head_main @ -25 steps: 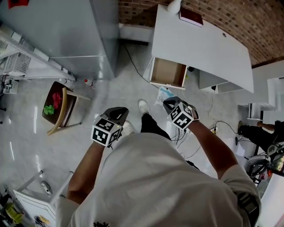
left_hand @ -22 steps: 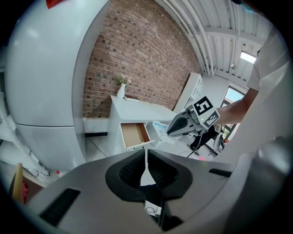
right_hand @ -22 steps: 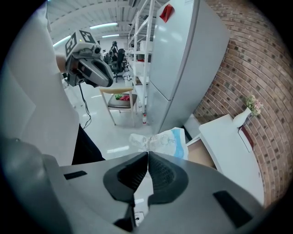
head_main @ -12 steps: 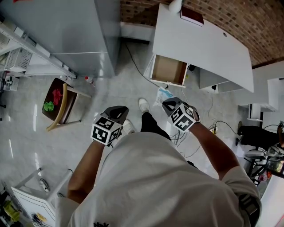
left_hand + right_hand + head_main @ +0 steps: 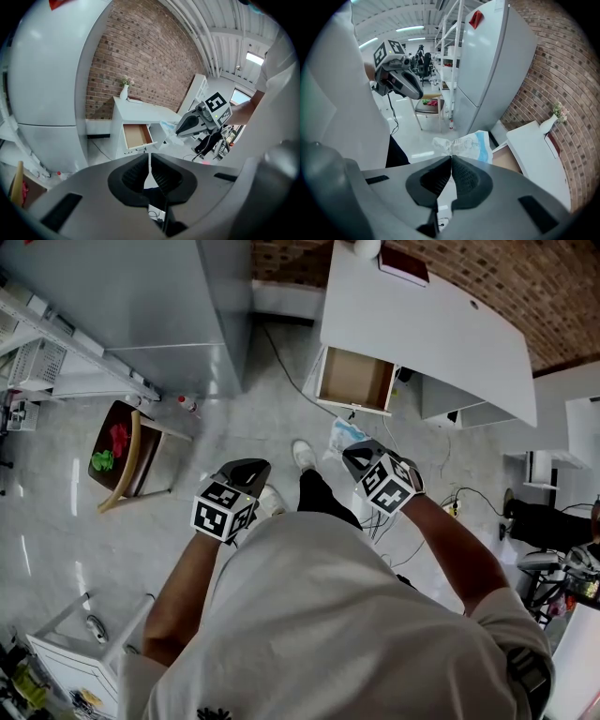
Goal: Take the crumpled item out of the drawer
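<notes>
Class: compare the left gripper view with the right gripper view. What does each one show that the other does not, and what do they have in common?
Only the left gripper view shows the right gripper from the outside, marker cube on top, shut on the crumpled bag.

Only the right gripper view shows the left gripper from the outside, held up with nothing in it.

Both show the bag, the white desk, its open drawer, the vase on the desk and the brick wall.
</notes>
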Action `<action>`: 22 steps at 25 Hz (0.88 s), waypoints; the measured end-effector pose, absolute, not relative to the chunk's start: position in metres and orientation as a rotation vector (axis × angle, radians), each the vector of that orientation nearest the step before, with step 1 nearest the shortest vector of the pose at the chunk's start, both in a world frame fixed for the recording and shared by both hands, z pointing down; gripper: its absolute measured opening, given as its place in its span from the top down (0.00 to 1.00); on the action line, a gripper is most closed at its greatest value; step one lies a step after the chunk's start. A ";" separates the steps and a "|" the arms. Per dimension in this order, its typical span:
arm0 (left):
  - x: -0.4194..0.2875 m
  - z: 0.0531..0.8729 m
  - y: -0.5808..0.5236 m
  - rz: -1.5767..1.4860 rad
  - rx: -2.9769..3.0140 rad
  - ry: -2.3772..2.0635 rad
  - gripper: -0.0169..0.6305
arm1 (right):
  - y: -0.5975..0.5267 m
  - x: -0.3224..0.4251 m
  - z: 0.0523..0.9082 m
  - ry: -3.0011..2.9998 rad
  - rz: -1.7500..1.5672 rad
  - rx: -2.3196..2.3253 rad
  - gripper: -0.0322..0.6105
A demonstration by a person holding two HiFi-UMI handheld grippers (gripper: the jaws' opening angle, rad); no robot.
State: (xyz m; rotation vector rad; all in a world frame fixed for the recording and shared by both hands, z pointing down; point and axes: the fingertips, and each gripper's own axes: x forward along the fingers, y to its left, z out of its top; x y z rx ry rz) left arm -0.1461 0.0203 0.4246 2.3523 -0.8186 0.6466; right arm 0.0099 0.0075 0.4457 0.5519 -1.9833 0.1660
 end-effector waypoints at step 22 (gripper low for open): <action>-0.139 0.432 0.015 0.649 2.334 -0.809 0.93 | 0.001 0.013 0.447 -1.990 0.171 0.543 0.90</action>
